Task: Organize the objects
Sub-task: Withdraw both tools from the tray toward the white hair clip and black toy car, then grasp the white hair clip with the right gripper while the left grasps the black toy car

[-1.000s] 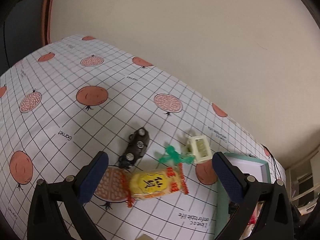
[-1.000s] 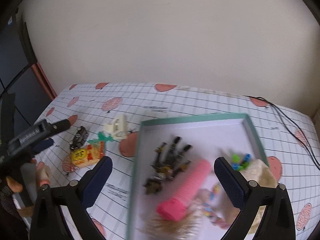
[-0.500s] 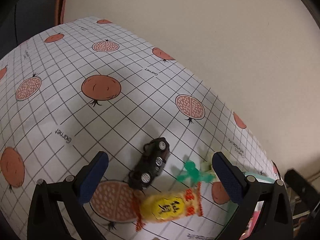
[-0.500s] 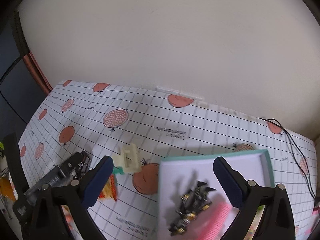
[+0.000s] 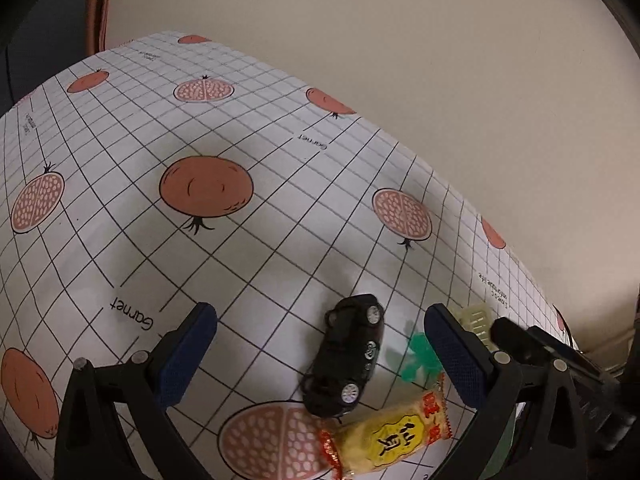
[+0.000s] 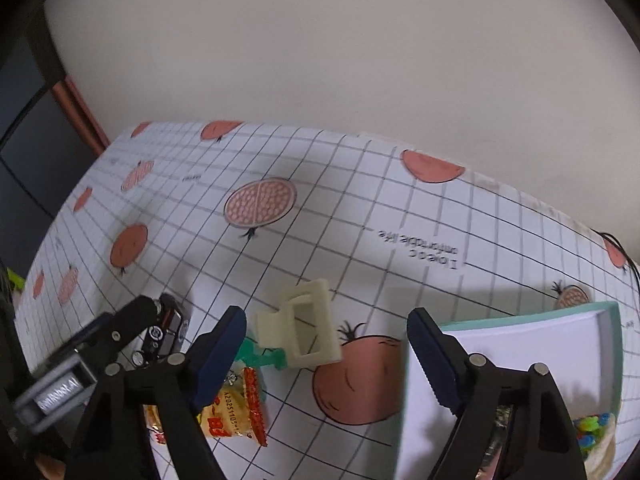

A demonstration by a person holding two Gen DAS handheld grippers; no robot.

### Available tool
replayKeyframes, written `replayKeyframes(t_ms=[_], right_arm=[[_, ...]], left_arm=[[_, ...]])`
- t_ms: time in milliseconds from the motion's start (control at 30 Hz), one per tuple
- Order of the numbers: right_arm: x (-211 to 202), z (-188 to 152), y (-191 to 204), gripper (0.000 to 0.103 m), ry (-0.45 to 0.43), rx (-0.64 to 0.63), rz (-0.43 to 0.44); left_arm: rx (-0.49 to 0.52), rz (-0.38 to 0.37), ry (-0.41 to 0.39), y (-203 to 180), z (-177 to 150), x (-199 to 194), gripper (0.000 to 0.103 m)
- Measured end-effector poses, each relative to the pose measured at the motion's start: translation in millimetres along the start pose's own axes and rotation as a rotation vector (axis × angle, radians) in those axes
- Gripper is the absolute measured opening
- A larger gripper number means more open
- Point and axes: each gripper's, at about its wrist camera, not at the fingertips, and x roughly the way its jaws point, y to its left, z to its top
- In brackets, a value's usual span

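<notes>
A small black toy car [image 5: 349,357] lies tipped on its side on the table [image 5: 248,208], wheels showing, well in from the far edge by the wall. Its lower end touches a yellow snack packet [image 5: 390,436] with red crimped ends and printed characters, lying flat. Just beside the packet sits a green plastic piece [image 6: 260,356] (its shape is hard to make out), and touching that, a cream-coloured plastic clip [image 6: 304,330] lying tilted. Toward the table's right end lies a teal-rimmed white tray [image 6: 614,344], holding small bright bits [image 6: 592,434] in its near corner.
</notes>
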Motion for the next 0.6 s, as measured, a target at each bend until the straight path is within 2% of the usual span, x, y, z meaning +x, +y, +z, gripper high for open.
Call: replayKeyframes(t_ms=[133, 200, 367, 433, 600], right_arm=[[10, -3, 6, 0.082, 0.015, 0.0, -0.004], [13, -5, 7, 0.078, 0.019, 0.001, -0.001], [19, -10, 10, 0.071, 0.035, 0.001, -0.003], [23, -12, 12, 0.063, 0.047, 0.003, -0.005], [26, -15, 14, 0.053, 0.058, 0.005, -0.004]], left_arm=[[-0.014, 0.011, 0.035, 4, -1, 5, 0.103], [-0.05, 0.002, 0.076, 8, -1, 9, 0.103], [-0.041, -0.018, 0.06, 6, -4, 9, 0.103], [-0.025, -0.016, 0.049, 2, -4, 8, 0.103], [0.034, -0.02, 0.032, -11, -7, 7, 0.098]])
